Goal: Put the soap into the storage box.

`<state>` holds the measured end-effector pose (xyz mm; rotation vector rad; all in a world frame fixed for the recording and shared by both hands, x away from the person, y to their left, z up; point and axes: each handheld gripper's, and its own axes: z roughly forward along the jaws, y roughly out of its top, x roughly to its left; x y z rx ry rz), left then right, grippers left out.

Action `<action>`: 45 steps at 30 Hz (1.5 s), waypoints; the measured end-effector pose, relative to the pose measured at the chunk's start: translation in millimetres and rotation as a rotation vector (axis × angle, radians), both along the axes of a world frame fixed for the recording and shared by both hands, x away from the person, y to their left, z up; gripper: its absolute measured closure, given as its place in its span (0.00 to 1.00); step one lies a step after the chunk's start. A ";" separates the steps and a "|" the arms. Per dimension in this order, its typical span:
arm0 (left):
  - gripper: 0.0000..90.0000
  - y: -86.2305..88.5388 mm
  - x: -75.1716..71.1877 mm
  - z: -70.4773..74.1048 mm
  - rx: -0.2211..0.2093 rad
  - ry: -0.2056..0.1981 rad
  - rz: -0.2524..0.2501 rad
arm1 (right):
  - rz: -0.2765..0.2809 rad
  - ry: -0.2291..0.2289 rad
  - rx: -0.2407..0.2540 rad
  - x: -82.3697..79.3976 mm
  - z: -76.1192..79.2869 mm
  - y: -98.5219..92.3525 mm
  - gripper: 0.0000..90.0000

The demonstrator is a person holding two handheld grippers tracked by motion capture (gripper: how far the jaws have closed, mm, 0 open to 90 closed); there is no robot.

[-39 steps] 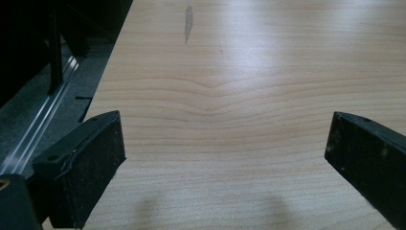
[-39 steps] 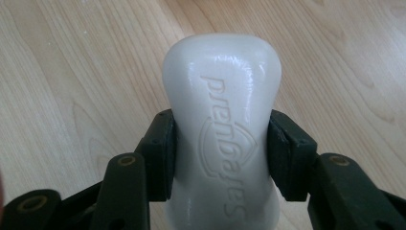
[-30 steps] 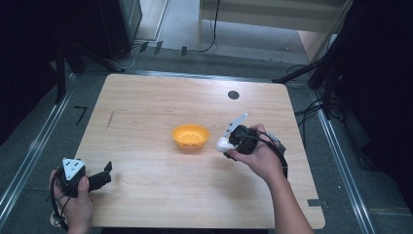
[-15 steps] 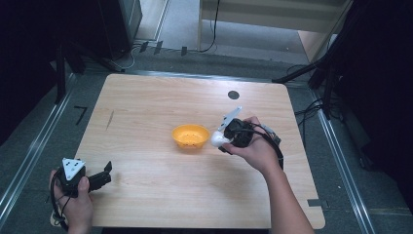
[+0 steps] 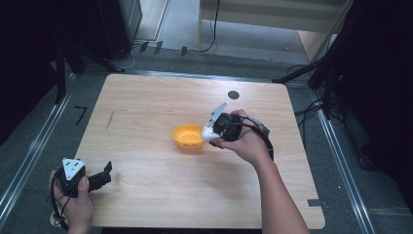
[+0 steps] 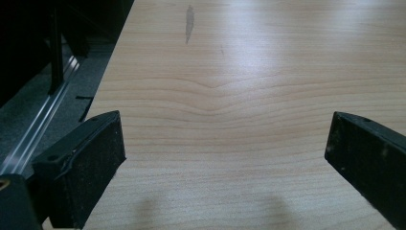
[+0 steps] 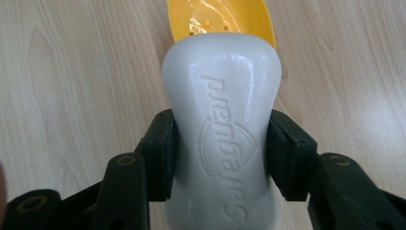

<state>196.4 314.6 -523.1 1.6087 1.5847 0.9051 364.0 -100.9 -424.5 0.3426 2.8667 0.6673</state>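
Observation:
An orange bowl (image 5: 188, 137) sits near the middle of the wooden table (image 5: 146, 97). My right gripper (image 5: 212, 133) hangs just right of the bowl's rim, shut on a white bar of soap (image 5: 207, 135). In the right gripper view the soap (image 7: 221, 124) with raised lettering is pinched at its sides between the two black pads (image 7: 162, 153), its far end over the bowl (image 7: 218, 17). My left gripper (image 5: 108, 173) rests at the table's front left corner, held by a hand. Its jaws stand wide apart in the left gripper view (image 6: 225, 158) with bare wood between them.
A small dark round mark (image 5: 234, 94) lies on the table behind the bowl. A thin dark streak (image 5: 110, 119) marks the wood at the left. Metal rails (image 5: 34, 156) run along both sides of the table, with cables and dark equipment beyond.
My right gripper has carried the soap leftward and slightly up, from clear of the bowl to its right rim. The left gripper has not moved.

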 end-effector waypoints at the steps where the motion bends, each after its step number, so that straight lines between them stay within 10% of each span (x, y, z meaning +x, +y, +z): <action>1: 0.00 0.1 0.0 0.0 0.000 0.000 0.000 | 0.004 -0.001 0.000 1.3 0.2 1.6 0.57; 45: 0.00 -0.5 -0.7 0.0 0.000 -0.007 -0.002 | 0.179 0.010 -0.115 38.1 -16.1 82.5 0.57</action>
